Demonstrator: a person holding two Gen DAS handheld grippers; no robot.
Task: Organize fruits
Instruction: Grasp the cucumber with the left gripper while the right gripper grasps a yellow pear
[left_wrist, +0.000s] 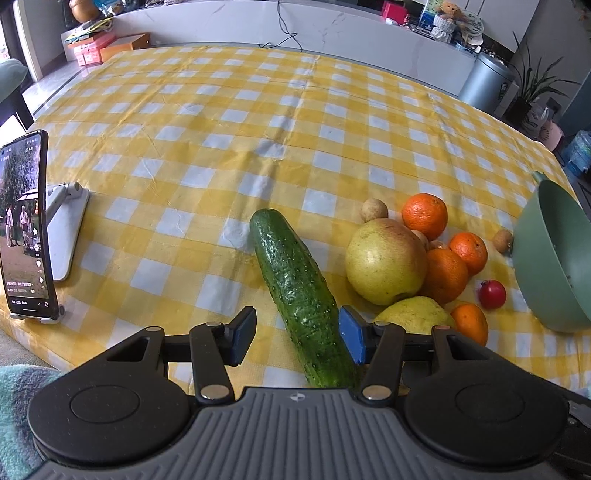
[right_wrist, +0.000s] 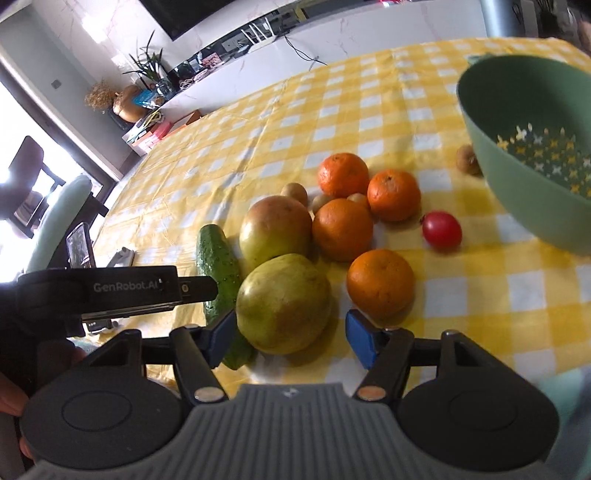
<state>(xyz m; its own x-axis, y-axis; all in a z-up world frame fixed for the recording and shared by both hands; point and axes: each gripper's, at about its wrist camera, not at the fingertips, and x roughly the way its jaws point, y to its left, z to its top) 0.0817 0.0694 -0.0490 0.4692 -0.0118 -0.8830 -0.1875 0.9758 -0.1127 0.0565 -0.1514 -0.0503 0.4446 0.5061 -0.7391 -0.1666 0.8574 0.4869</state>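
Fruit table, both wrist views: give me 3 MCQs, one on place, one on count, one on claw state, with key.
1. Where does the cucumber lie relative to the fruit pile?
A. left of it
B. inside the bowl
C. on top of the oranges

2. How many oranges are on the cloth?
A. two
B. four
C. six

3. What state is the right claw in?
A. shut on the tomato
B. open around the near pear
C. shut and empty

Key:
1 A: in the left wrist view it lies left of the big yellow-green fruit, on the checked cloth.
2 B: the right wrist view shows four.
3 B: its blue pads sit apart on either side of the pear, not yet closed; the green bowl holds nothing visible.
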